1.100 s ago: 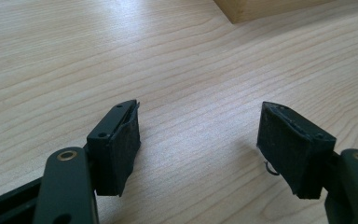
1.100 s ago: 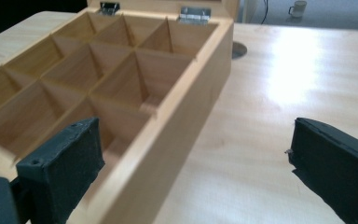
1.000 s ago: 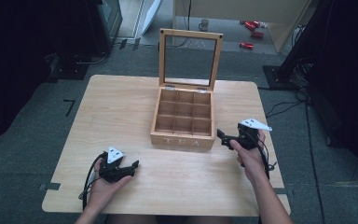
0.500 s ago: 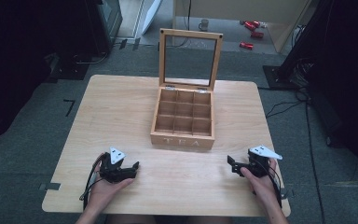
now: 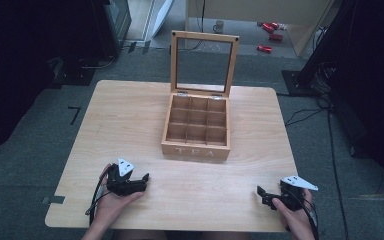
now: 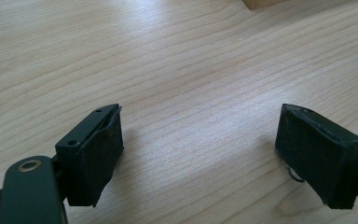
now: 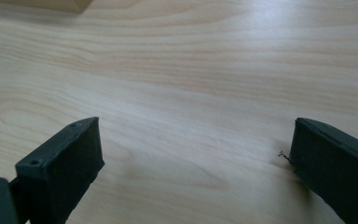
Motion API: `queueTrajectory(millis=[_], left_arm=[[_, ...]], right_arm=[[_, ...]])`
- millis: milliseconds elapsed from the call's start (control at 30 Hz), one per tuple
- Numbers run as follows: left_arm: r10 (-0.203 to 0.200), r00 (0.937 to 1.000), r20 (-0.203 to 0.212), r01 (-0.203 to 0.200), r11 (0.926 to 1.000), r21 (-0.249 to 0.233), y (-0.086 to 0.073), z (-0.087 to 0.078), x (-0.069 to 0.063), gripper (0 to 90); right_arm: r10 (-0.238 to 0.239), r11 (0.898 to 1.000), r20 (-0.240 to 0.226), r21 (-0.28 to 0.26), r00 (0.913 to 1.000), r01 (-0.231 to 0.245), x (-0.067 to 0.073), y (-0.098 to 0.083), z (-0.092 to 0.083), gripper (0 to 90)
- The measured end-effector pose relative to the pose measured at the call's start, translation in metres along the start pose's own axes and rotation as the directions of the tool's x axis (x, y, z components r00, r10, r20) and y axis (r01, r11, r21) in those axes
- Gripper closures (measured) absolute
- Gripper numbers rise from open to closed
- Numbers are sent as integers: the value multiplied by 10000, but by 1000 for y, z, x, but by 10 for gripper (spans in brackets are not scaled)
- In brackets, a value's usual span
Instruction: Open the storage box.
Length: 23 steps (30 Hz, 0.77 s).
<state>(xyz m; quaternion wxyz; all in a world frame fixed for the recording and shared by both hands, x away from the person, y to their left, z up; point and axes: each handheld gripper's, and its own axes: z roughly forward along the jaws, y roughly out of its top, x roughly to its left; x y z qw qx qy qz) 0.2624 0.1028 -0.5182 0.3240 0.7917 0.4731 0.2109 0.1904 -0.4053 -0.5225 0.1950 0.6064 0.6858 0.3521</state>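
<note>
The left tongs [image 5: 145,176] rest low on the desk [image 5: 130,120] near its front left edge; their jaws have just been opening and now stand wide with nothing between them. The tea box [image 5: 196,121] sits mid-desk, lid upright, compartments bare. The right tongs [image 5: 260,191], also wide and empty, have drawn back from the box to the front right edge, which suggests the work is finished.

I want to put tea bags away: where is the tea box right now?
In the high view, the tea box stands open at the middle of the table, slightly right, beyond both grippers, its lid upright at the far side.
</note>
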Motion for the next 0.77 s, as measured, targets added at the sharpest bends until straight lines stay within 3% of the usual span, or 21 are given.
queueTrajectory(millis=[133, 267, 300, 500, 767], left_arm=[[-19, 10000, 33, 19, 10000, 8, 0, 0, 0, 155], [-10, 10000, 32, 10, 10000, 8, 0, 0, 0, 155], [-10, 10000, 36, 10, 10000, 7, 0, 0, 0, 155], [2, 9999, 165, -2, 10000, 27, 0, 0, 1, 157], [-5, 9998, 196, 5, 10000, 22, 0, 0, 1, 162]], right_arm=[[39, 9999, 195, 98, 9998, -41, -4, -5, -7, 34], [-597, 9982, 757, 136, 9953, 588, -1, -11, -8, 34], [-954, 9954, 955, 225, 9909, 936, 2, -12, -7, 31], [-1151, 9932, 636, 247, 9913, 1138, -2, -11, -7, 27], [-1000, 9949, 836, 235, 9915, 984, 0, -12, -7, 30]])
